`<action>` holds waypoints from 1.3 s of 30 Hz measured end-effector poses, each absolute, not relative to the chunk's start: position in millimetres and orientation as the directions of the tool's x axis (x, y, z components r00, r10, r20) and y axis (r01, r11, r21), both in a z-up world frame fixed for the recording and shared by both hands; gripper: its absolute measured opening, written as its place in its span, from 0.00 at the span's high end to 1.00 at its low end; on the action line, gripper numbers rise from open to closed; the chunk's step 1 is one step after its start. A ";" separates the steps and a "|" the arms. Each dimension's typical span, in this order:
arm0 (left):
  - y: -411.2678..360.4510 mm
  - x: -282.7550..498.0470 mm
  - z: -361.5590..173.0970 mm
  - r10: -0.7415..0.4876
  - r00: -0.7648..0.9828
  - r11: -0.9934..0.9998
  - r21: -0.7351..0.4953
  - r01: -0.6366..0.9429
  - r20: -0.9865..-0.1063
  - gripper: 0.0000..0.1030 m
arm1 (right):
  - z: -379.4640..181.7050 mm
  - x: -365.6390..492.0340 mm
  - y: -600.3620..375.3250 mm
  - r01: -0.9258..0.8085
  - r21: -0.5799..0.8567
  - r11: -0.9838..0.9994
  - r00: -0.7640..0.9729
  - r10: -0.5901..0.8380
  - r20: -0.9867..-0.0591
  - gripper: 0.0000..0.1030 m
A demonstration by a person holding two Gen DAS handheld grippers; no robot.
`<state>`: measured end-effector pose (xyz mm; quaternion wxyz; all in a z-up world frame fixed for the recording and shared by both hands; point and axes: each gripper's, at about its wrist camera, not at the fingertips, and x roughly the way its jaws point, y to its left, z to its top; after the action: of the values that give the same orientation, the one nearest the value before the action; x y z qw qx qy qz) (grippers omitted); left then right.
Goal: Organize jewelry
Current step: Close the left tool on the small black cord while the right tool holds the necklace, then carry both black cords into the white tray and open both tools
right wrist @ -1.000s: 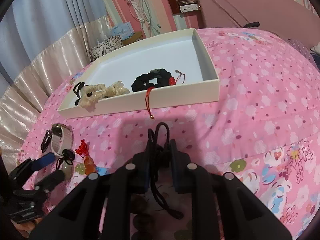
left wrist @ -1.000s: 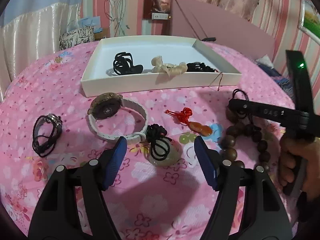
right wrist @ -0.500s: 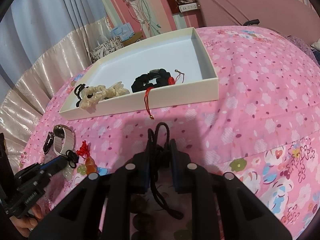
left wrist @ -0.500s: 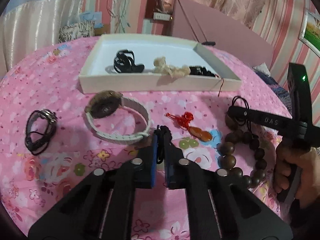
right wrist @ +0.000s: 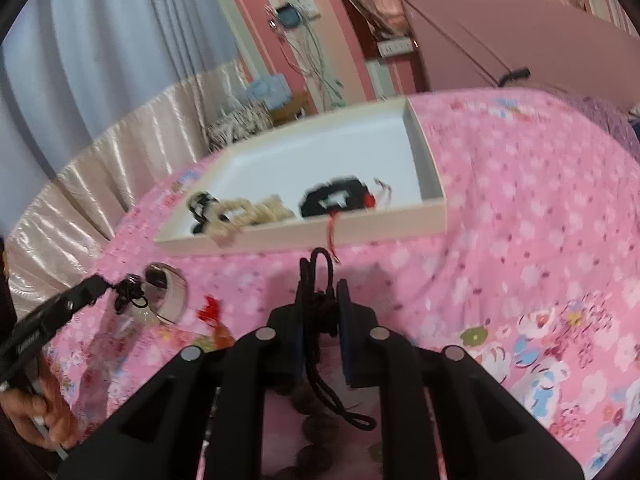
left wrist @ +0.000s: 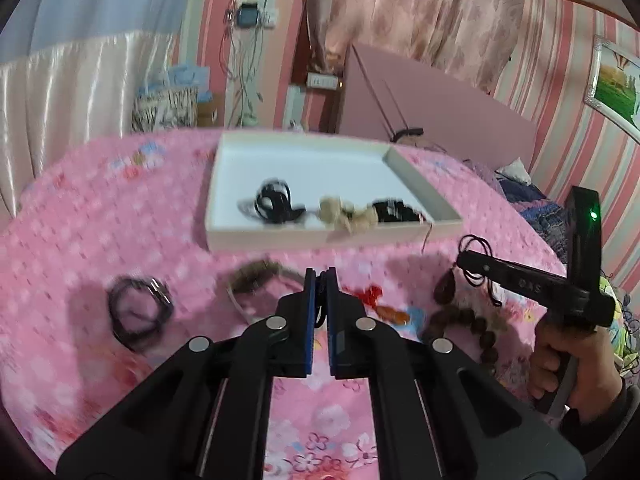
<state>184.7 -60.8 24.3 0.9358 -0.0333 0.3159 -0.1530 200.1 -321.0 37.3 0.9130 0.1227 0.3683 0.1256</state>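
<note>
Pink striped walls and a pink floral bedspread (left wrist: 100, 240) filled both views, with a white cardboard tray (left wrist: 320, 236) on the bed. We saw three items in the tray: a black claw clip (left wrist: 274, 204), a cream scrunchie (left wrist: 348, 218) and a black bracelet (left wrist: 390, 210). Only the left view showed the dark cord bracelet (left wrist: 138, 312) lying off to the left. The left gripper (left wrist: 321, 280) was clamped on a black knotted cord (right wrist: 130, 294); the right view showed a pale pendant (right wrist: 146, 312) hanging from it, clear of the bed. The right gripper (right wrist: 320, 300) was closing on the black cord (right wrist: 320, 276) of the round wooden beads (left wrist: 468, 320), cord between the pads. A watch (right wrist: 168, 292) and a red-knot charm (left wrist: 376, 300) lay on the bedspread, one each.
</note>
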 end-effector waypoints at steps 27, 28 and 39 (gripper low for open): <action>-83.2 183.4 60.9 -0.236 0.864 0.967 -0.024 0.252 -0.446 0.98 | 98.9 146.4 -352.1 -0.092 0.146 0.985 0.855 0.153 -0.496 0.87; -86.6 184.9 61.1 -0.236 0.864 0.967 -0.022 0.253 -0.445 0.98 | 99.2 145.1 -354.3 -0.089 0.149 0.985 0.855 0.152 -0.496 0.87; -115.0 204.1 64.5 -0.217 0.877 0.971 0.001 0.241 -0.429 0.98 | 99.7 136.5 -374.8 -0.085 0.159 0.984 0.861 0.153 -0.485 0.87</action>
<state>204.1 -115.0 64.5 0.9683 0.0273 0.2181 -0.1182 136.5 -374.8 99.7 0.9624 0.0659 0.2561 0.0619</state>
